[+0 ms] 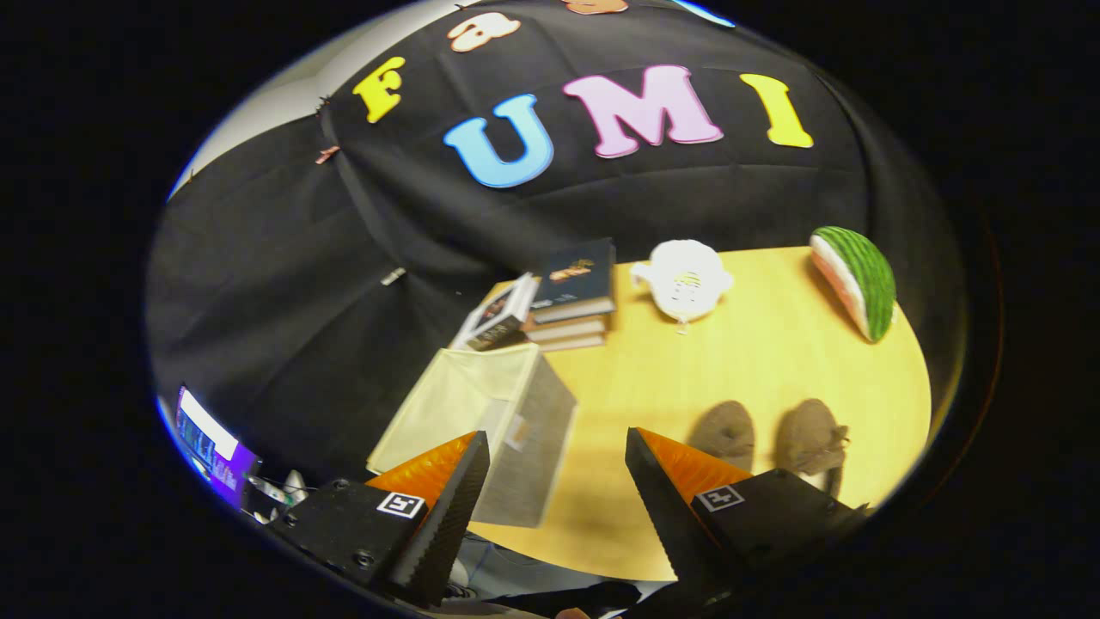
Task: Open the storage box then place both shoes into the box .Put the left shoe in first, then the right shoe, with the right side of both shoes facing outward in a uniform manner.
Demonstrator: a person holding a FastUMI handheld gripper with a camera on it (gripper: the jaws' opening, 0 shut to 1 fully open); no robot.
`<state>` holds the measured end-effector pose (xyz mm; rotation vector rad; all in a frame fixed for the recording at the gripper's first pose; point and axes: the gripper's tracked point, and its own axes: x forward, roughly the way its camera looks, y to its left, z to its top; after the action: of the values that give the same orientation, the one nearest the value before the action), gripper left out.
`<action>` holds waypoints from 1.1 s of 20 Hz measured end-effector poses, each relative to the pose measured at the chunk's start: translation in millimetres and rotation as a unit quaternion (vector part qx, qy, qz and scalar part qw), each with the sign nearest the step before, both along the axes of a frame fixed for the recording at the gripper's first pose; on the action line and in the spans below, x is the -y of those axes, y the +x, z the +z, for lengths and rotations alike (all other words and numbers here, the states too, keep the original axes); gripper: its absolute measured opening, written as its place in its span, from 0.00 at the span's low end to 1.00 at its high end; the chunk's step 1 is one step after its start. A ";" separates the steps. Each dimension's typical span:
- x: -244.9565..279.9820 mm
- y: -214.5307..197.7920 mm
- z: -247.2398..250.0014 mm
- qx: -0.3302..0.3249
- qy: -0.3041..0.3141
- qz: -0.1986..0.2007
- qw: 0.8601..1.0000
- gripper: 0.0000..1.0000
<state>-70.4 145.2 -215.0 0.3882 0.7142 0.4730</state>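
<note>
While the gripper (pixel 557 447) hangs above the table (pixel 773 361) with jaws wide and nothing between them, the storage box (pixel 494 413) just ahead of the left finger wants a square approach to its pale lid, which looks closed; contents cannot be told. Beyond the box lie stacked books (pixel 574 297); right of the box both shoes (pixel 765 437) sit together, untouched, past the right finger
</note>
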 end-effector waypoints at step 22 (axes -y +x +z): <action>78.5 37.1 -202.0 -0.134 -0.221 -0.047 0.965 0.30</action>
<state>-33.3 66.7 -417.0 0.0636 1.0326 0.1621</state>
